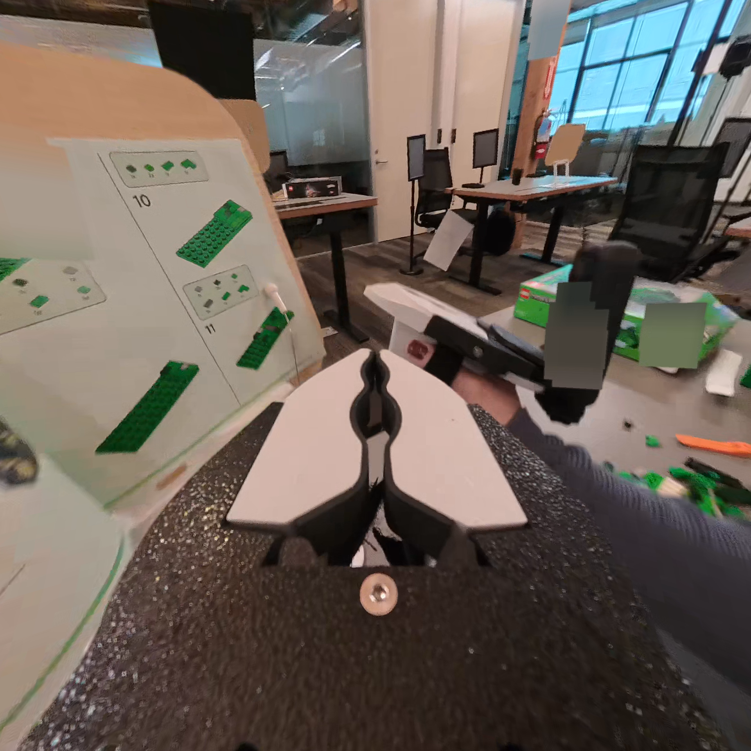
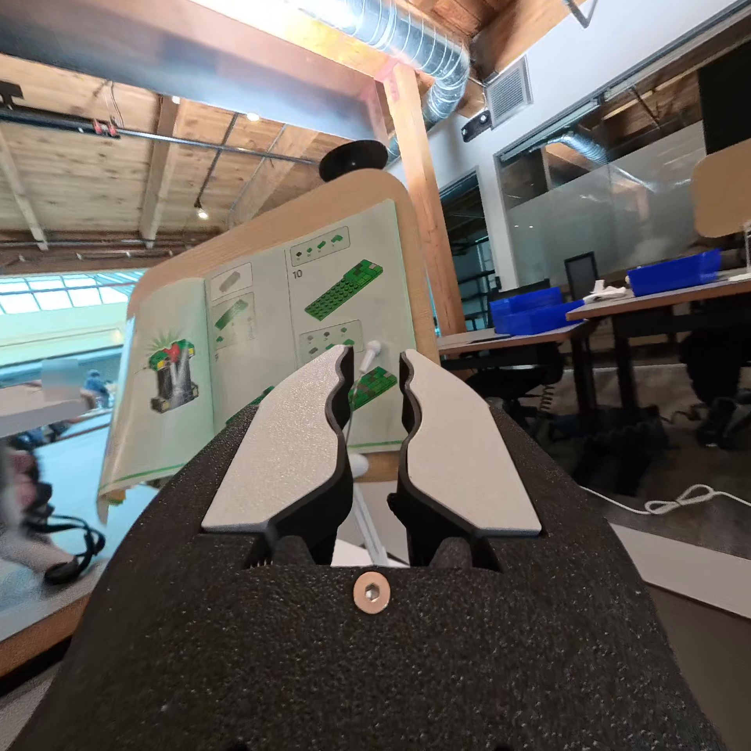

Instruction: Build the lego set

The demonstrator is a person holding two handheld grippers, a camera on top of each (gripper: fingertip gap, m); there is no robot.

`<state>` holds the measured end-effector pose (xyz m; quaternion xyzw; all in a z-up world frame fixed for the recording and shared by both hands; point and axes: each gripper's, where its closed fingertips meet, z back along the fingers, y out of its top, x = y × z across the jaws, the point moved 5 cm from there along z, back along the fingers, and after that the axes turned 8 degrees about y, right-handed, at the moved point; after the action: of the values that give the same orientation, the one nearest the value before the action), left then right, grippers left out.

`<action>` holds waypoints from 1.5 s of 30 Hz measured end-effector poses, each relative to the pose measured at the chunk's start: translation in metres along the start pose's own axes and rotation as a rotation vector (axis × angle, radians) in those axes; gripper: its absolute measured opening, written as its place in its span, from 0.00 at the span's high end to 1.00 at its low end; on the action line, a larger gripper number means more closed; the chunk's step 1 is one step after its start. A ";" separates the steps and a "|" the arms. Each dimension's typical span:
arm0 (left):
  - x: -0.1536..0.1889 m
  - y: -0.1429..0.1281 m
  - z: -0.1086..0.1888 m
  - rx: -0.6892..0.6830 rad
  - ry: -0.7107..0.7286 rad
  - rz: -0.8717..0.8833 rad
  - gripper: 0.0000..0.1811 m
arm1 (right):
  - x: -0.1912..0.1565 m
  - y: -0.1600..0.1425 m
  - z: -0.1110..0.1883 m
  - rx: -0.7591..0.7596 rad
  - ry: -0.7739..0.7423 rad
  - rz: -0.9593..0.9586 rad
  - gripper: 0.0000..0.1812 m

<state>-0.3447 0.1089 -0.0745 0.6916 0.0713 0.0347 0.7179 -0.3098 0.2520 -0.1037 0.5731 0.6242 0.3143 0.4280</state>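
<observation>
Closest in the left wrist view is the left claw (image 1: 376, 361), its two white fingers pressed together at the tips with only a thin wavy slit between them and nothing gripped. Just to its left stands the open instruction booklet (image 1: 162, 292), propped upright against a tan board (image 1: 101, 105) and pinned there by a white clip (image 1: 278, 298); its pages show green plates in numbered steps. To the right, a hand (image 1: 485, 392) in a grey sleeve holds the right claw (image 1: 378, 290), which points left toward the booklet. Farther right on the grey tabletop (image 1: 650, 406) lie a green box (image 1: 540, 300), loose green bricks (image 1: 699, 487) and an orange tool (image 1: 715, 445). Desks and black chairs fill the far room

Nearest in the right wrist view is the right claw (image 2: 376, 357), with a narrow gap between its white fingers and nothing between them. It is tilted upward, aimed at the booklet (image 2: 260, 345) on its board (image 2: 325, 203), and the white clip (image 2: 370, 351) shows through the gap. Wooden ceiling beams and a silver duct (image 2: 418, 53) run overhead. Far right, blue bins (image 2: 532, 311) sit on other desks, and a white cable (image 2: 670, 502) lies on the floor
</observation>
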 end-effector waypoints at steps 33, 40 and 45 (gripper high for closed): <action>0.010 -0.151 0.202 0.076 0.317 -0.029 1.00 | -0.157 -0.066 0.216 -0.400 0.244 0.240 0.89; 0.013 -0.146 0.205 0.124 0.346 -0.079 1.00 | -0.163 -0.071 0.215 -0.426 0.274 0.313 0.93; 0.010 -0.147 0.209 0.133 0.402 -0.124 1.00 | -0.156 -0.067 0.215 -0.408 0.246 0.245 0.94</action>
<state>-0.3110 -0.1017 -0.2153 0.7110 0.2576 0.1231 0.6426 -0.1509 0.0673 -0.2299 0.5039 0.5210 0.5504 0.4143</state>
